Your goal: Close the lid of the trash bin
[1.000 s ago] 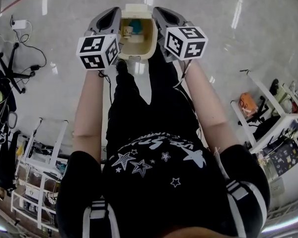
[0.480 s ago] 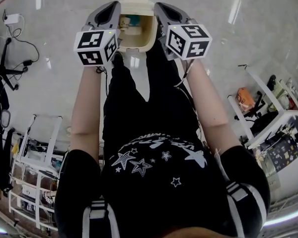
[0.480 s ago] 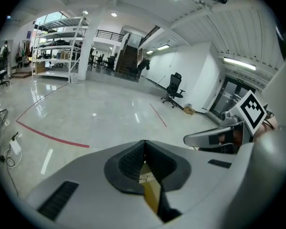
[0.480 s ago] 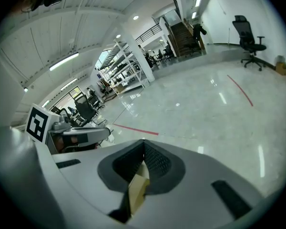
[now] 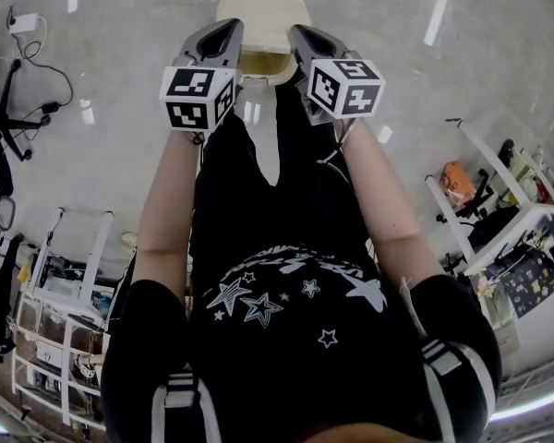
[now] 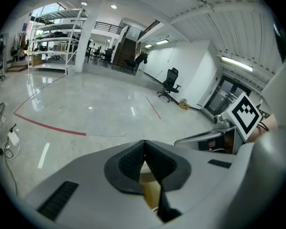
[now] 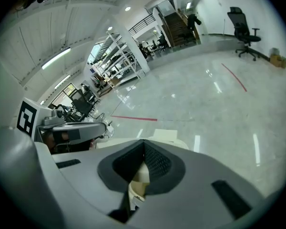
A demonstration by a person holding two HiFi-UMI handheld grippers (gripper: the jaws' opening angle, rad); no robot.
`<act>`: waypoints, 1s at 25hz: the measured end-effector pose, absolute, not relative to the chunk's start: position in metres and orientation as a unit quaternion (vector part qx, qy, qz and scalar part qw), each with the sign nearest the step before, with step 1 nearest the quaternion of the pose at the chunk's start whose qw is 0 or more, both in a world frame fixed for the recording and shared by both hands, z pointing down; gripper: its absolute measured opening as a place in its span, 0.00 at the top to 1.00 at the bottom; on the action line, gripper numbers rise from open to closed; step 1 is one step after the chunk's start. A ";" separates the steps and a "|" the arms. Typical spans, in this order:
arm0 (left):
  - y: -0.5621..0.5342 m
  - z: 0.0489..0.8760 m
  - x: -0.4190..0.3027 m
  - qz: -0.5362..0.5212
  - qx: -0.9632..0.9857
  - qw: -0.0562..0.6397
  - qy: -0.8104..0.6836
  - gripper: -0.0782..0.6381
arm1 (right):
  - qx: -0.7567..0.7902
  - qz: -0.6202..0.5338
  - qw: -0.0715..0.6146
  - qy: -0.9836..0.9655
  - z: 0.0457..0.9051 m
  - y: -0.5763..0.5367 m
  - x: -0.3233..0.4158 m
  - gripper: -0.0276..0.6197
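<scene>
A cream trash bin [image 5: 261,12] stands on the floor ahead of the person's feet. Its lid [image 5: 262,4] lies over most of the opening, and only a dark yellowish strip [image 5: 263,64] shows at the near rim. My left gripper [image 5: 228,28] is shut at the bin's left side, and my right gripper [image 5: 301,31] is shut at its right side, both near the front edge of the lid. In the left gripper view the shut jaws [image 6: 143,143] frame a bit of cream bin [image 6: 150,191]. The right gripper [image 7: 144,143] looks over the cream lid [image 7: 165,136]. Nothing is held.
The person's black-clad legs [image 5: 258,183] stand just behind the bin. Cables and a power strip [image 5: 23,21] and a chair base [image 5: 0,118] lie at the far left. White racks stand at lower left [image 5: 65,321] and right [image 5: 499,201], the right one by an orange item [image 5: 459,190].
The lid has come down over the bin, hiding the contents seen earlier. Both grippers moved inward and toward the front of the bin.
</scene>
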State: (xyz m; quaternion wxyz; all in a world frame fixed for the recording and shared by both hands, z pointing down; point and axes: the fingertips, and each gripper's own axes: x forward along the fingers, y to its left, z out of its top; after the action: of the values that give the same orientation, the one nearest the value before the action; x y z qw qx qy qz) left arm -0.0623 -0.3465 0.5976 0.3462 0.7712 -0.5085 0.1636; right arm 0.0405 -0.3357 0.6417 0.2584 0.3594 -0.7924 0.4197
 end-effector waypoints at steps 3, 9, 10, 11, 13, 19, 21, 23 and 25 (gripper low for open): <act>-0.328 0.603 -0.065 0.169 0.775 0.351 -0.498 0.88 | 0.368 0.416 0.262 -0.789 0.646 -0.327 0.040 0.95; -0.302 0.616 -0.067 0.171 0.782 0.357 -0.481 0.88 | 0.390 0.410 0.263 -0.781 0.650 -0.308 0.040 0.95; -0.299 0.619 -0.066 0.172 0.783 0.358 -0.478 0.88 | 0.396 0.410 0.262 -0.779 0.652 -0.303 0.042 0.95; -0.295 0.622 -0.065 0.174 0.785 0.360 -0.473 0.88 | 0.404 0.410 0.260 -0.775 0.654 -0.299 0.043 0.95; -0.285 0.629 -0.064 0.179 0.788 0.364 -0.463 0.88 | 0.420 0.411 0.258 -0.767 0.659 -0.288 0.044 0.95; -0.252 0.656 -0.055 0.228 0.817 0.340 -0.406 0.88 | 0.462 0.427 0.240 -0.739 0.677 -0.251 0.050 0.95; -0.246 0.665 -0.055 0.242 0.822 0.335 -0.393 0.88 | 0.473 0.430 0.236 -0.732 0.685 -0.244 0.052 0.95; -0.240 0.673 -0.056 0.247 0.820 0.342 -0.388 0.88 | 0.480 0.433 0.238 -0.725 0.693 -0.238 0.054 0.95; -0.234 0.681 -0.055 0.252 0.815 0.351 -0.386 0.88 | 0.482 0.439 0.242 -0.719 0.700 -0.231 0.057 0.95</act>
State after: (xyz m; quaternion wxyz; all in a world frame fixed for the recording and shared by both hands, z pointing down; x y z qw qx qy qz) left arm -0.0555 -0.2336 0.6810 0.3506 0.8152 -0.3857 0.2525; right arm 0.0572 -0.2309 0.7005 0.2420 0.4824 -0.7186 0.4386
